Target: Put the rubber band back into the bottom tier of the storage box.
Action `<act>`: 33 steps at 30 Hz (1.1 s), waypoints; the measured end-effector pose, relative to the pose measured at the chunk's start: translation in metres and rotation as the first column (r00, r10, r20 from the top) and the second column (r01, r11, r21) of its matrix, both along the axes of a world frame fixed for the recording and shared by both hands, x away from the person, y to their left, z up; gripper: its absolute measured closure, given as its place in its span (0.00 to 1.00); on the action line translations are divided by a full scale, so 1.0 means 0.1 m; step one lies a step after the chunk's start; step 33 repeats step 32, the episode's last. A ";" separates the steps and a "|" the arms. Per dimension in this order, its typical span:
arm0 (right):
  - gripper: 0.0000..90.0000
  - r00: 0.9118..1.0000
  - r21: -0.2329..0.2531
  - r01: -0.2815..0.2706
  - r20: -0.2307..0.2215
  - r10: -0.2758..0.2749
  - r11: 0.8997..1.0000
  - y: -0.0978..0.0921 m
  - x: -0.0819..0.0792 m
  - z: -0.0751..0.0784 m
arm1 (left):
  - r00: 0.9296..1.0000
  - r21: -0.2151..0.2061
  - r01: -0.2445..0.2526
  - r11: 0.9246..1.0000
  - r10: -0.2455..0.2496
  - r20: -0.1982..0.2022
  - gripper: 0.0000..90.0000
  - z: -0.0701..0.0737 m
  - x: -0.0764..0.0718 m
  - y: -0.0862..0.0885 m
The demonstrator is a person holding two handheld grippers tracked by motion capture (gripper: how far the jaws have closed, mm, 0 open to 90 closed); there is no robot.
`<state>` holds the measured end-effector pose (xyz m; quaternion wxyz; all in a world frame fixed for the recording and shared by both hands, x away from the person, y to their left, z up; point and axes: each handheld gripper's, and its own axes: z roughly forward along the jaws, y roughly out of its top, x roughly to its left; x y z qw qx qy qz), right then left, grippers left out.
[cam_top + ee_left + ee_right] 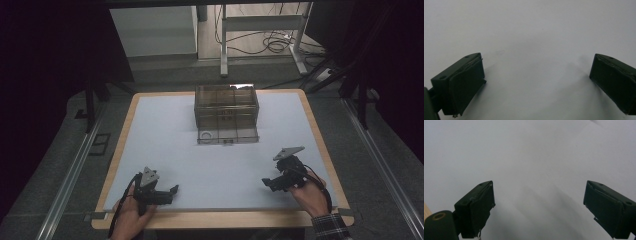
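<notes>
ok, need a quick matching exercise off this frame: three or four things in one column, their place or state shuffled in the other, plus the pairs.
Things:
1. clear smoky plastic drawer box
2. small white ring
3. left black two-jaw gripper
4. right black two-jaw gripper

Place or state:
A. open, near the table's front edge on the person's right
B. inside the box, bottom left corner as the high view shows it
C. standing toward the far side of the pale mat, about centred
D. open, near the table's front edge on the person's left

Pairs: 1-C, 2-B, 3-D, 4-A
</notes>
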<state>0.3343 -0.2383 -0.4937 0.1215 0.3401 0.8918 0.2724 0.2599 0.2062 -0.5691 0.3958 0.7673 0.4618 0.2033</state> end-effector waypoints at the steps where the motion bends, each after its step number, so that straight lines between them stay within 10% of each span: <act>1: 0.11 1.000 0.000 0.000 0.000 0.000 1.000 0.00 0.00 0.00 | 1.000 0.000 0.000 1.000 0.000 0.000 0.00 0.00 0.00 0.00; 33: 0.06 0.999 -0.065 0.023 -0.039 -0.025 0.998 -0.29 -0.18 -0.20 | 1.000 0.000 -0.001 1.000 0.001 0.001 0.00 0.00 0.00 0.00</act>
